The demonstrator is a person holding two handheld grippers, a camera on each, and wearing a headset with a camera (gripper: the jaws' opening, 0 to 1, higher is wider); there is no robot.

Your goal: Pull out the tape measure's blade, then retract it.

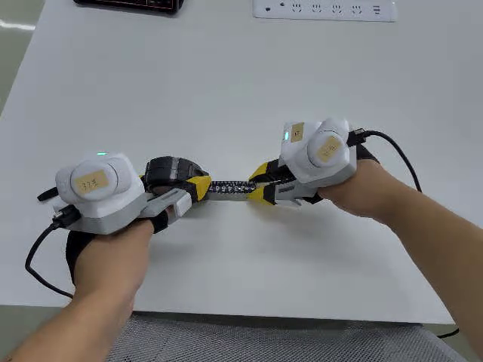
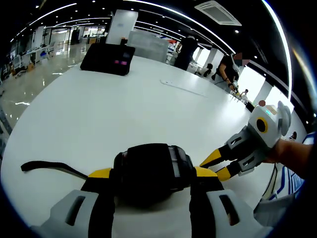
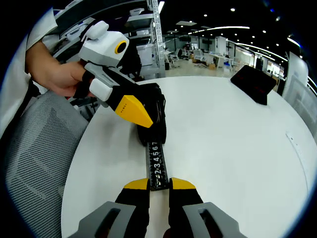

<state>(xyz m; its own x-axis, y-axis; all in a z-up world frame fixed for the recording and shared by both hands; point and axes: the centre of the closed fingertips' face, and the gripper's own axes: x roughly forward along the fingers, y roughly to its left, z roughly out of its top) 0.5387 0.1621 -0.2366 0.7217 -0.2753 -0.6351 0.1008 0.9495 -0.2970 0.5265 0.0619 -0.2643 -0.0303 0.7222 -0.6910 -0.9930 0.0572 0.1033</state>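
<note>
The white workbench [image 1: 226, 68] lies under both grippers, stretching well beyond them. A grey mesh chair [image 3: 39, 148] sits behind the grippers at the near edge. A white power strip [image 1: 324, 9] lies far ahead of the right gripper at the back edge, and a black device [image 2: 106, 58] rests far ahead of the left one.

The left gripper [image 2: 153, 174] has its jaws spread wide and clamped on either side of the black tape measure case [image 1: 167, 173], which sits between its yellow tips, low over the tabletop. The right gripper [image 3: 159, 185] faces it from near by, its jaws drawn almost together and pinching the free end of the blade [image 3: 156, 161] between the yellow tips.

The blade is out a short way and runs straight from the case's mouth to the right gripper's tips, its black face showing white numerals 2 to 5. A thin black strap [image 2: 47, 167] trails from the case across the table, out past the left gripper's left jaw.
</note>
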